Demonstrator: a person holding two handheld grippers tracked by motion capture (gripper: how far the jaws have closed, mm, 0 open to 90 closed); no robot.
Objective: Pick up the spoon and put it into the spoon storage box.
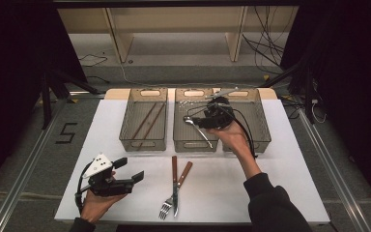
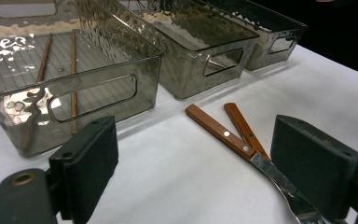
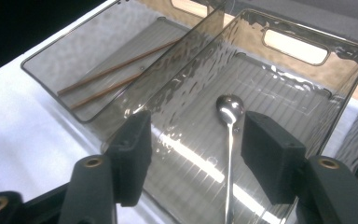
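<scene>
**Three bins on the table, a spoon lying in the middle one**

Three smoky clear bins stand side by side at the far part of the white table (image 1: 125,193). The right gripper (image 1: 196,120) hangs above the middle bin (image 1: 179,140). Its jaws are apart and nothing is between the pads; the right gripper view shows the spoon (image 3: 230,140) lying free on the ribbed floor of this bin, its bowl pointing to the far wall with the handle slot.

The left bin (image 1: 125,137) holds two brown chopsticks (image 1: 147,122), which lie close together along its length. The right bin (image 1: 264,135) is partly covered by the right hand.

The left gripper (image 1: 131,170) rests low over the near left part of the table, with its jaws wide apart and empty. Near it, between the two hands, a fork (image 1: 166,205) and a knife (image 1: 174,186) with wooden handles lie on the table, crossing each other near the metal parts, well apart from the bins.
</scene>
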